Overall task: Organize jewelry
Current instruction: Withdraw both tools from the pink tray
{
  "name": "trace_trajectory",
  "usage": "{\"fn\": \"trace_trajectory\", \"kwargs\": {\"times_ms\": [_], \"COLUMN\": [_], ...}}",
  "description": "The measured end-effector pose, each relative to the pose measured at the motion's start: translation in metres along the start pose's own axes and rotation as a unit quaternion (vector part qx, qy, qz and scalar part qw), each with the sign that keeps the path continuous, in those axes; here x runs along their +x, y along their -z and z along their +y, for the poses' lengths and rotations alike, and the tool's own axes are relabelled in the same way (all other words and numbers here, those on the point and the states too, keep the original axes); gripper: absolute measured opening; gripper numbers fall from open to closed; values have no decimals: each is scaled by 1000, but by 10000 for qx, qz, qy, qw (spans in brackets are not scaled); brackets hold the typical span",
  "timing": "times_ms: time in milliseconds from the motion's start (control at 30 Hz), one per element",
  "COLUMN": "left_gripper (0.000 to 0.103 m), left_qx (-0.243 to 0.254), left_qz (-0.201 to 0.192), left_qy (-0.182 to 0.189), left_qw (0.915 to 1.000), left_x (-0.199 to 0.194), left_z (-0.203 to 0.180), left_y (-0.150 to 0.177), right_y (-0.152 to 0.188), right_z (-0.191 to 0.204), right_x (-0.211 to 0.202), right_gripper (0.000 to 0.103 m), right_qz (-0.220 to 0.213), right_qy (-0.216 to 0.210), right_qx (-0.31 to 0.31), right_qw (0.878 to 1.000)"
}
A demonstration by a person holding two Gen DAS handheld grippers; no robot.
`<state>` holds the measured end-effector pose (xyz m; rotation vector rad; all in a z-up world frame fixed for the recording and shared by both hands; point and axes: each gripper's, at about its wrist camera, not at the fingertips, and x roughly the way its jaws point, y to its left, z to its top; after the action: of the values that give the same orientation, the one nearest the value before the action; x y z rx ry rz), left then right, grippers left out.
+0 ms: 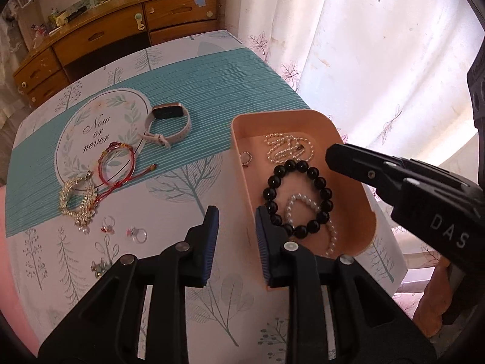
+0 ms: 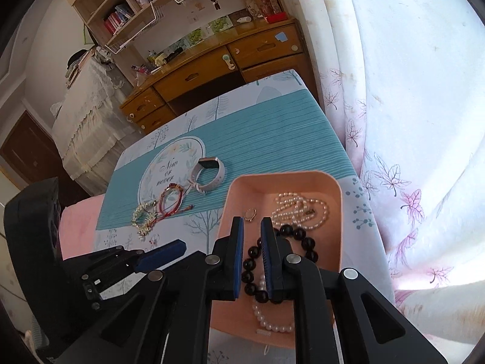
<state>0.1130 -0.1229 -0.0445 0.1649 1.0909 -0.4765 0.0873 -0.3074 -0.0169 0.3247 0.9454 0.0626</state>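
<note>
A peach tray point(image 1: 303, 115) sits at the table's right side and holds a black bead bracelet point(image 1: 303, 166), a pearl necklace point(image 1: 288, 148), a pearl bracelet point(image 1: 303, 203) and a small ring point(image 1: 246, 158). My right gripper point(image 2: 252, 221) hovers over the black bead bracelet point(image 2: 303, 233); its jaws are a narrow gap apart and grip nothing. My left gripper point(image 1: 236, 215) is open and empty beside the tray's left wall. On the cloth to the left lie a white watch point(image 1: 168, 121), a red cord bracelet point(image 1: 116, 163), a crystal bracelet point(image 1: 75, 200) and two rings point(image 1: 138, 233).
A round "Now or never" mat point(image 1: 100, 133) lies under part of the loose jewelry. The tray stands close to the table's right edge, next to a leaf-print curtain point(image 1: 363, 60). A wooden desk with drawers point(image 1: 121, 30) is behind the table, and pink cloth point(image 1: 9, 242) at its left.
</note>
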Motion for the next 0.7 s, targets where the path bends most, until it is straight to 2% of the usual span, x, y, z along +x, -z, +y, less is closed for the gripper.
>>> {"fn": "trace_trajectory", "kwargs": {"times_ms": [100, 133, 367, 700], "left_gripper": [44, 46, 46, 47], "left_qx": [-143, -192, -629, -1299], "left_qz": [-154, -230, -488, -469], "left_qy": [-89, -141, -624, -1075], "left_qw": [9997, 9995, 9949, 9846], "left_x": [-19, -27, -78, -122], "left_z": [13, 18, 66, 131], "left_y": [15, 20, 66, 129], "right_y": [17, 23, 55, 72], "right_z": [5, 9, 36, 86], "right_x": [-4, -6, -32, -45], "right_gripper": [12, 12, 12, 12], "right_qz": [62, 75, 19, 83], "right_qy": [42, 49, 167, 14], "right_qx": [-4, -31, -426, -885], "right_qw": [10000, 10000, 9989, 9960]}}
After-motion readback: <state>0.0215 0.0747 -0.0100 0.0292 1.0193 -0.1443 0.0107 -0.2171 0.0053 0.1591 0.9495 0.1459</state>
